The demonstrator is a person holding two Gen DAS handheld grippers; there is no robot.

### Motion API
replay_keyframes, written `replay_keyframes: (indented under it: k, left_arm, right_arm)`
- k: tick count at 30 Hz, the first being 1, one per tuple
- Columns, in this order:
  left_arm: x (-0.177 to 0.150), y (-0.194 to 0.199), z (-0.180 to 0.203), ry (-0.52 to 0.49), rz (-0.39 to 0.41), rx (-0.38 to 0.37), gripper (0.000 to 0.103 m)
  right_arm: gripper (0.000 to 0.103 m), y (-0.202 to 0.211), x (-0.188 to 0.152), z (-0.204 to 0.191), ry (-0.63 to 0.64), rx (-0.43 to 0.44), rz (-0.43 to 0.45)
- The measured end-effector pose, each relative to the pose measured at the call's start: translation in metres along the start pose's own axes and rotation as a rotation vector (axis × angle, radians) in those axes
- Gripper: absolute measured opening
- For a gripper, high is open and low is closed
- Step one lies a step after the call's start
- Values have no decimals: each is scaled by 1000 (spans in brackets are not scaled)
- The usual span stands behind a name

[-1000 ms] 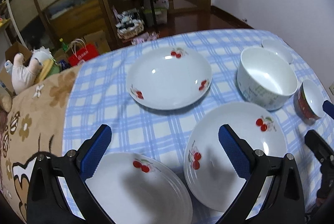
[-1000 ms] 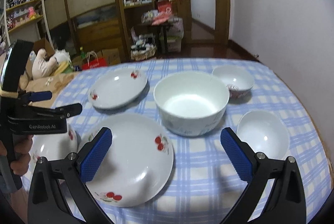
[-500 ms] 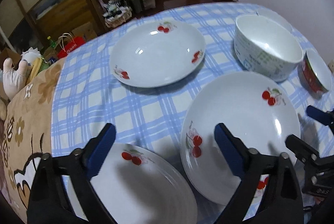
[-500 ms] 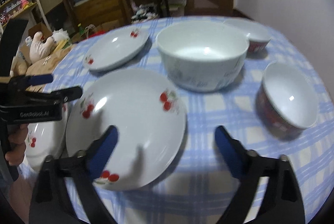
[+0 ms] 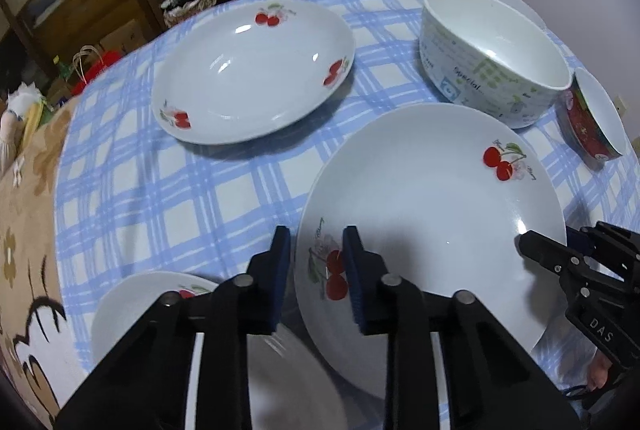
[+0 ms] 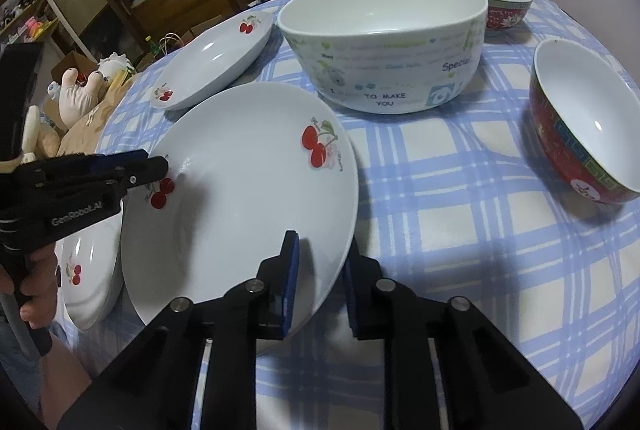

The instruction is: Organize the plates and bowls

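A: Where's your left gripper (image 5: 316,250)?

B: Low centre of the left wrist view. Its jaws are closing astride the left rim of the big cherry plate (image 5: 432,213): one blue pad outside the rim, one over the plate's inside. You can't tell if they press yet.

A: And your right gripper (image 6: 320,262)?

B: Low centre of the right wrist view, jaws closing over the same plate's lower right rim, which runs up between the pads. Again, contact is unclear.

A: The other dishes?

B: All on the blue checked tablecloth (image 5: 168,197). A second cherry plate (image 5: 252,73) sits upper left, well apart. A third plate (image 5: 168,314) lies at lower left, just beside. The large printed bowl (image 6: 384,41) stands at top centre of the right view, the red bowl (image 6: 580,125) at right.
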State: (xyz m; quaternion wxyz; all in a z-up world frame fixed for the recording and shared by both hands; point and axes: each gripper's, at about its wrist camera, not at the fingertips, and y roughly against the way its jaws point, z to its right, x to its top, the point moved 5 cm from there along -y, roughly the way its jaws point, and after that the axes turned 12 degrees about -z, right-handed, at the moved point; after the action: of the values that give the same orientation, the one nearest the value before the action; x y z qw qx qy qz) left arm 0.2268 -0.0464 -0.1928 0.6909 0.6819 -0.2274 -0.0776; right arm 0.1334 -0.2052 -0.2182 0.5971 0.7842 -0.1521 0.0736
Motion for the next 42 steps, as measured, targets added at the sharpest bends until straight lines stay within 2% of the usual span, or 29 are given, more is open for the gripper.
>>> replay_keyframes:
  k: [3,8,15,23,30,42]
  left_arm:
    - [-1,-10,-2,27,-41,-21,23]
    - [0,-12,-11,91,-50,-97,23]
    - [0,-14,-11,88,-53,-85,24]
    - [-5,-7,-9,123,-47,-144,24]
    - [-17,14,-3,126,-9,-174,24]
    - [-42,39,21,135,17,-177,24]
  right_arm:
    - [18,0,0,1,0,6,5]
    - [17,0,0,2,-9,19,4]
    - [17,1,-1,5,-16,33,-6]
    - [17,8,-3,7,-21,5,-2]
    - [17,24,-5,10,-24,5,20]
    - [17,57,-24,15,5,-27,54]
